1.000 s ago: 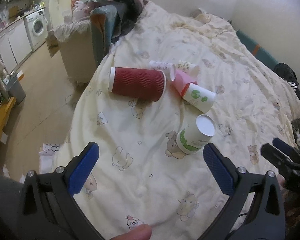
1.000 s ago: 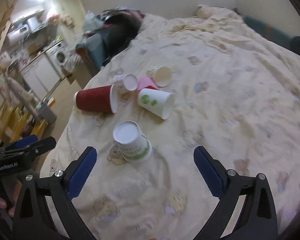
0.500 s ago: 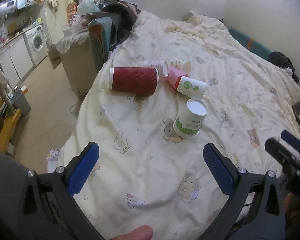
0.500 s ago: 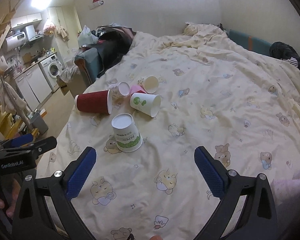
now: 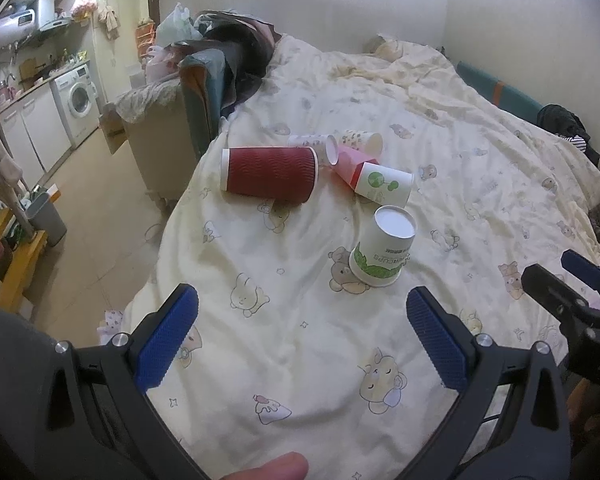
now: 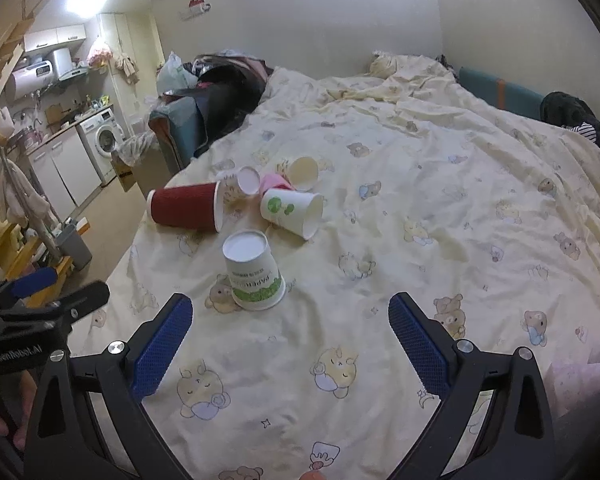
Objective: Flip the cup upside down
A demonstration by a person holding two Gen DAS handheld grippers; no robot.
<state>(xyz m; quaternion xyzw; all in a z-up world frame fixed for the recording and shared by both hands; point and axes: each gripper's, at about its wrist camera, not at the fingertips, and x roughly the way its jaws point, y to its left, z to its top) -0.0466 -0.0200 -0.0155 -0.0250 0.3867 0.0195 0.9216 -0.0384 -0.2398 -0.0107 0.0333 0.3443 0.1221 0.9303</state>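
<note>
White paper cup with green print (image 5: 383, 248) (image 6: 253, 271) upside down on cream bear-print bedspread (image 5: 300, 320), left gripper (image 5: 300, 336) released, right gripper (image 6: 290, 338) released, both holding nothing.

We're inside a lived-in home, a one-room flat by the look of it. A wide bed under a cream quilt printed with cartoon bears (image 6: 440, 208) fills the right side. Just beside its left edge sits a beige armchair heaped with dark clothes (image 5: 204, 76). Past it, along the left wall, there's a kitchen strip: a white front-loading washing machine (image 5: 78, 98) under a counter, white cabinets above, and a grey plastic bin (image 5: 46, 218) on the tan floor.
</note>
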